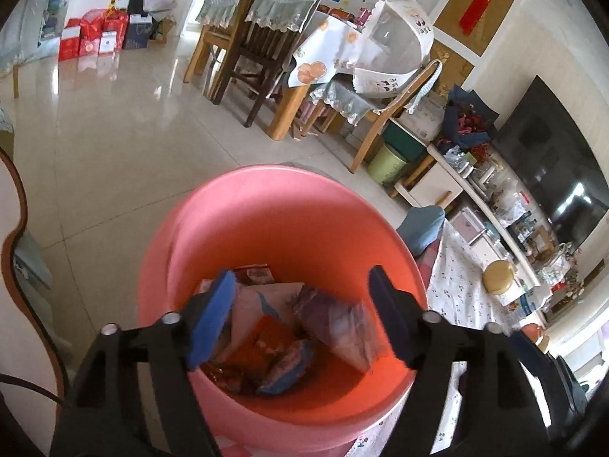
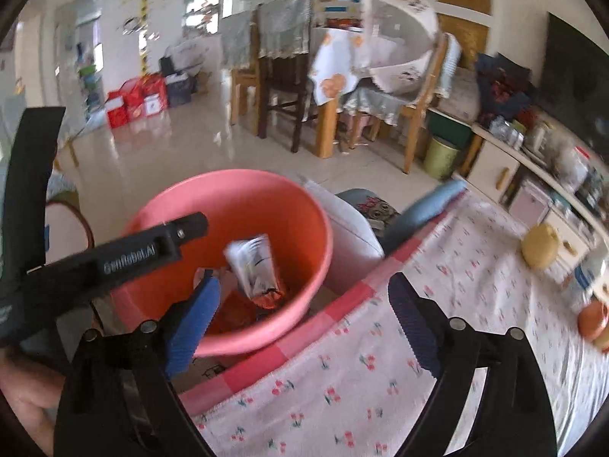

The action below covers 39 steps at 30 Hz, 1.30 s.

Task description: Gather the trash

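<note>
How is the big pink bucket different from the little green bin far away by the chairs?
The pink bucket is close up, beside the cherry-print cloth, and looks big; the green bin stands far off near a wooden chair and looks small. The pink bucket has wrappers inside that you can see; the green bin's inside cannot be seen from here. Both are round, open-topped containers.
</note>
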{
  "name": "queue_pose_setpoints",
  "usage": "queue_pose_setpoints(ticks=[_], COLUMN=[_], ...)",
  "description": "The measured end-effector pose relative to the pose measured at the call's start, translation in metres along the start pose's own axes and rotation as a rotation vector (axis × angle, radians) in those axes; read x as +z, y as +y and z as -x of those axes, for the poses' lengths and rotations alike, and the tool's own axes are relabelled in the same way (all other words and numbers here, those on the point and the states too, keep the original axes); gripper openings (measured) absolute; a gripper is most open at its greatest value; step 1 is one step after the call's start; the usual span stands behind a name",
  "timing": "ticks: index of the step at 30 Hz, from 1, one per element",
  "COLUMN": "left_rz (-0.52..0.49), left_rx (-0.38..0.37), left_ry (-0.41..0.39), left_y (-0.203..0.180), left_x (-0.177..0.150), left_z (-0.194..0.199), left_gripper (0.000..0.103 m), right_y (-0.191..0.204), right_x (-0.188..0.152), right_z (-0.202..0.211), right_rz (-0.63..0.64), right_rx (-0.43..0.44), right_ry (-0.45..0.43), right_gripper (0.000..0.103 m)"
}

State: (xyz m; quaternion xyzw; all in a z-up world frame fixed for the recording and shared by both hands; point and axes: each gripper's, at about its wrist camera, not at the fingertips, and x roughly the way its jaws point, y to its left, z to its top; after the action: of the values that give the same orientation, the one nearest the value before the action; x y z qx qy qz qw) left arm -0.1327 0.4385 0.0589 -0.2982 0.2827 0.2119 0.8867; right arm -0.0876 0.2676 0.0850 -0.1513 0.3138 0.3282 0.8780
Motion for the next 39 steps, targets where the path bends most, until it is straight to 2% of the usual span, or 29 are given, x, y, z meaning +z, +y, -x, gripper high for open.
queue_pose_setpoints(ticks=[5, 8, 14, 21, 34, 39], left_rz=[-0.089, -0.132, -0.238, -0.311, -0.404, -0.482], left_rx=[0.035, 0.039, 0.029, -0.011, -0.057, -0.072], left_ry=[-0.027, -0.034, -0.068, -0.108, -0.096, -0.095], left_y=[-0.019, -0.031, -0.062, -0.091, -0.134, -0.157], left_x=[-0.005, -0.011, -0.025, -0.039, -0.071, -0.09], left_z=[0.007, 0.011, 0.023, 0.038, 0.049, 0.054], left_gripper=[0.089, 0.092, 0.094, 0.096, 0.096, 0.096], right_y=[-0.024, -0.034, -0.054, -0.074, -0.107, -0.123], right_x=[-0.023, -0.036, -0.063, -0.084, -0.12, -0.137], right_z=[0.021, 0.032, 0.056, 0.084, 0.129, 0.141], right_rz=[-0.073, -0.112, -0.168, -0.209, -0.268, -0.303], right_rx=[-0.052, -0.059, -0.088, -0.125, -0.2, -0.231], right_ry=[0.017, 0.026, 0.032, 0.02, -0.004, 0.001], right_gripper=[0.089, 0.089, 0.089, 0.089, 0.089, 0.089])
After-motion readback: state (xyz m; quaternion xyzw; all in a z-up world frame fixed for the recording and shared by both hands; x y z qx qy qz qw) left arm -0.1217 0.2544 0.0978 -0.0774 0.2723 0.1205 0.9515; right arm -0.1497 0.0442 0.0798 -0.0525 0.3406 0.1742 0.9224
